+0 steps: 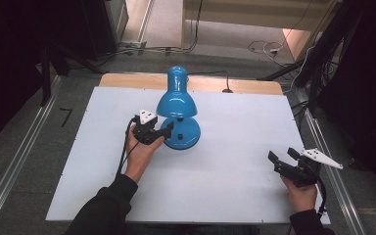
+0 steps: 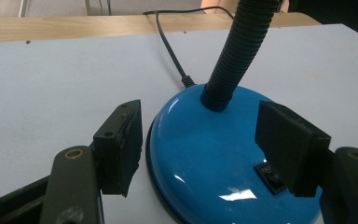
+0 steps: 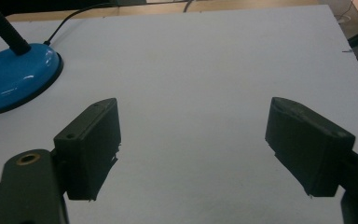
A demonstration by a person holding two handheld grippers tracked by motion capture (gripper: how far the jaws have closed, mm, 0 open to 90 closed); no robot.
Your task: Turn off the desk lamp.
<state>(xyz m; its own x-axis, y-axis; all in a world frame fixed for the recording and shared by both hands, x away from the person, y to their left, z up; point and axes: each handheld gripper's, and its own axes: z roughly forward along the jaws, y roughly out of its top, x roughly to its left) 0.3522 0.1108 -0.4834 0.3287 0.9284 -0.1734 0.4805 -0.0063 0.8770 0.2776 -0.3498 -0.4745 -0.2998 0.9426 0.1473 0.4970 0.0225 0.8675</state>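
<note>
A blue desk lamp (image 1: 176,100) with a black gooseneck (image 2: 235,51) stands near the back middle of the white tabletop (image 1: 235,166). My left gripper (image 1: 164,131) is at the lamp's left side, held by a hand in a dark sleeve. In the left gripper view its jaws (image 2: 199,137) stand open around the round blue base (image 2: 214,158). One pad (image 2: 286,144) hangs just above the black rocker switch (image 2: 271,176), and neither pad presses the base. My right gripper (image 1: 282,153) rests open near the front right corner, with nothing between its fingers (image 3: 193,140).
The lamp's black cord (image 2: 168,46) runs from the base to the table's wooden back edge (image 1: 127,81). Metal rails (image 1: 24,156) flank the table on both sides. Cables lie on the floor behind it. The base's edge (image 3: 14,77) appears at the far left of the right gripper view.
</note>
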